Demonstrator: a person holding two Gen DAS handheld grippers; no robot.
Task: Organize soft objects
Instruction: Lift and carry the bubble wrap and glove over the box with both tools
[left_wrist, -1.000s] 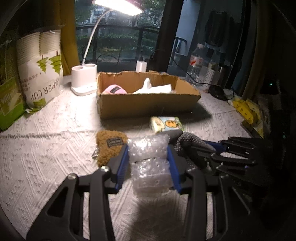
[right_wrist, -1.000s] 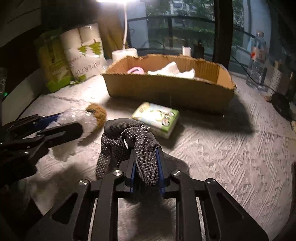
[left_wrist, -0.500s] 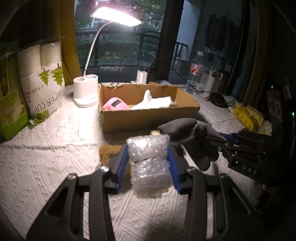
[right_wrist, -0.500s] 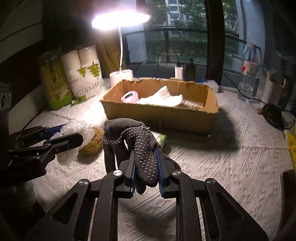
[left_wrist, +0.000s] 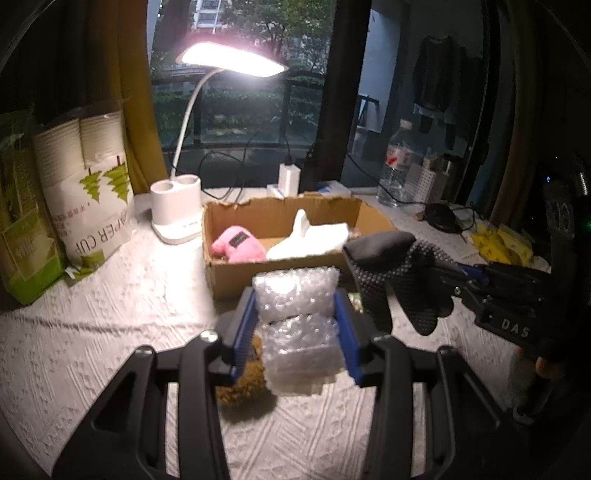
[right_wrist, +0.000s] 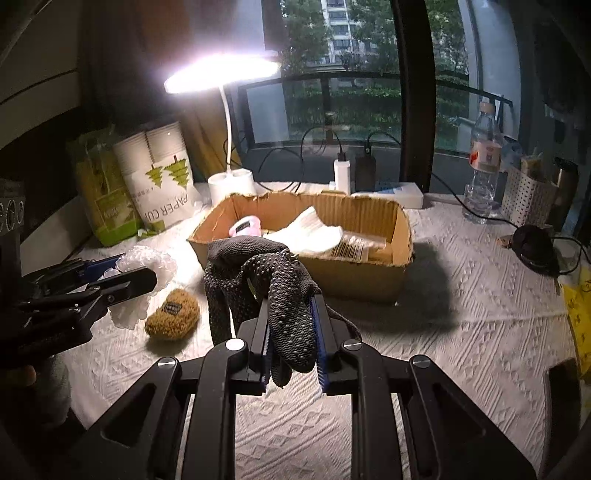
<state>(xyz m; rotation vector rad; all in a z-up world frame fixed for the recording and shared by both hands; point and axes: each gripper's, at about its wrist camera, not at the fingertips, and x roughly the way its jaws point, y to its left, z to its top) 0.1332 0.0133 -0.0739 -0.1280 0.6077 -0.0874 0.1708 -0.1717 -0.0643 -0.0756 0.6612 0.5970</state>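
In the left wrist view, the left tool (left_wrist: 297, 325) fills the lower middle of the frame, its blue pads clamped on a folded wad of bubble wrap (left_wrist: 298, 325) that is lifted clear of the surface (left_wrist: 110, 332). Just under and behind the wrap, a brown fuzzy pouch (left_wrist: 240, 384) lies on the white textured cloth. At centre right, the right tool (left_wrist: 458, 275) reaches in from the right edge, pinching a dark dotted glove (left_wrist: 399, 277) that droops from its tips.

In the right wrist view, the right tool (right_wrist: 291, 332) sits at lower centre, its pads closed tight on the glove (right_wrist: 273, 291), which hangs over and in front of them above the surface (right_wrist: 461, 332). The left tool (right_wrist: 122, 277) comes in from the left edge with the bubble wrap (right_wrist: 144, 266) in its grip, and the brown pouch (right_wrist: 171, 314) rests on the cloth just below it.

Behind both tools, in the middle of each frame, stands an open cardboard box (right_wrist: 354, 277) holding a pink plush toy (right_wrist: 245, 226) at its left end and a white cloth (right_wrist: 310, 234) beside it. A lit desk lamp (right_wrist: 221, 74) shines at upper centre, with a pack of paper cups (right_wrist: 162, 181) to the left of the box.
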